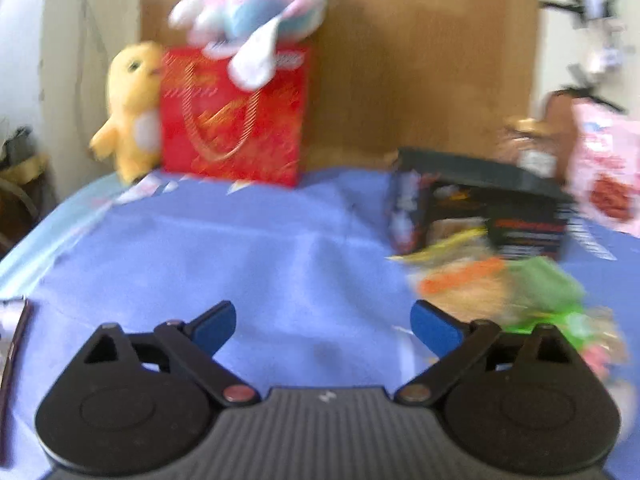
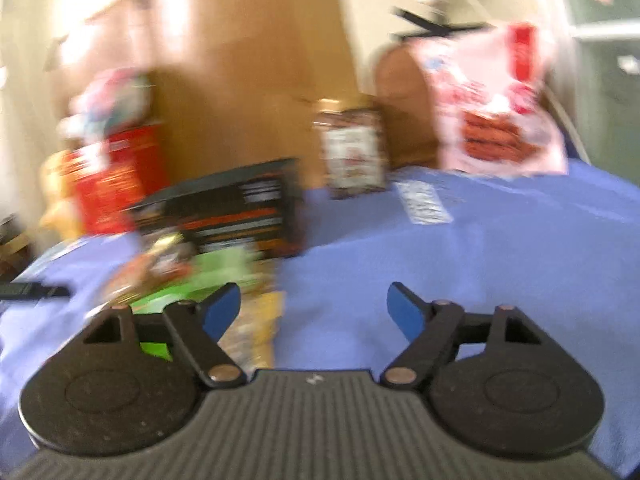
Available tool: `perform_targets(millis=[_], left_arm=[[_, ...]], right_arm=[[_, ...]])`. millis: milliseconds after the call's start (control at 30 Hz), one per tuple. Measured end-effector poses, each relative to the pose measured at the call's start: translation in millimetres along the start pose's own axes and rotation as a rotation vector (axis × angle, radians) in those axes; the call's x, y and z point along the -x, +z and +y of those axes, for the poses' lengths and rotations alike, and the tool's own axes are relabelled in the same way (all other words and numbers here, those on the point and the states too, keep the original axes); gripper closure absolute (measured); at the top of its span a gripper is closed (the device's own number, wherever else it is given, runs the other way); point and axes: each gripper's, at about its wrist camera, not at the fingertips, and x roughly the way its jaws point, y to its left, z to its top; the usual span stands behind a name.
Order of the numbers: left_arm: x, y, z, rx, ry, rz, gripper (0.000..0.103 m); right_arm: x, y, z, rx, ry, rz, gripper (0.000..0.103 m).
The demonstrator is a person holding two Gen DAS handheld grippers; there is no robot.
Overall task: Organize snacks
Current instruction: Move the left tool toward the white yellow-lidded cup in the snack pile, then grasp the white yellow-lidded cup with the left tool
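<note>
While both views are blurred, I note my left gripper (image 1: pixel 323 322) and right gripper (image 2: pixel 314 306) spread wide, empty. Snack packets (image 1: pixel 500 288) lie just before the black box (image 1: pixel 480 208); judged light, crinkly, best pinched at an edge.

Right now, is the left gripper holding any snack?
No, the left gripper is open with only blue cloth between its fingers; the snack packets lie beside it.
</note>
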Motion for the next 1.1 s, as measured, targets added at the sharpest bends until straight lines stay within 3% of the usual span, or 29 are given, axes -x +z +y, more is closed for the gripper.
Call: perform_targets(millis=[133, 200, 267, 333, 467, 533, 633, 700, 767, 833, 933, 1033, 1100], left_arm=[[33, -4, -17, -0.059, -0.241, -0.008, 0.012], [42, -7, -24, -0.077, -0.365, 0.012, 0.021], [44, -10, -29, -0.069, -0.476, 0.062, 0.039], [41, -14, -33, -0.073, -0.546, 0.111, 0.045], [37, -24, -44, -0.118, -0.564, 0.156, 0.056], [34, -24, -47, -0.112, -0.623, 0.193, 0.057], [29, -31, -59, -0.137, -0.647, 0.232, 0.056], [15, -30, -70, -0.14, -0.643, 0.261, 0.052], [2, -30, -74, -0.123, -0.63, 0.283, 0.037], [-10, -29, -77, -0.103, -0.652, 0.303, 0.036], [-16, -28, -86, -0.121, -0.654, 0.301, 0.042], [-13, -26, -93, -0.14, -0.636, 0.309, 0.053], [-9, -24, -98, -0.151, -0.647, 0.304, 0.054]], right_arm=[[5, -5, 26, 0.104, 0.15, 0.051, 0.033], [7, -10, 36, 0.094, 0.221, 0.068, 0.037], [6, -14, 47, 0.137, 0.249, 0.094, 0.045], [6, -17, 54, 0.167, 0.282, 0.099, 0.047], [1, -23, 63, 0.22, 0.263, 0.121, 0.046], [-1, -23, 63, 0.222, 0.257, 0.14, 0.046], [-10, -26, 64, 0.231, 0.249, 0.164, 0.046], [-16, -29, 65, 0.241, 0.24, 0.189, 0.046], [-18, -32, 66, 0.248, 0.237, 0.188, 0.046], [-18, -33, 64, 0.241, 0.243, 0.187, 0.046], [-18, -30, 62, 0.228, 0.258, 0.198, 0.056], [-13, -28, 59, 0.231, 0.239, 0.2, 0.056], [-7, -26, 54, 0.219, 0.24, 0.19, 0.056]])
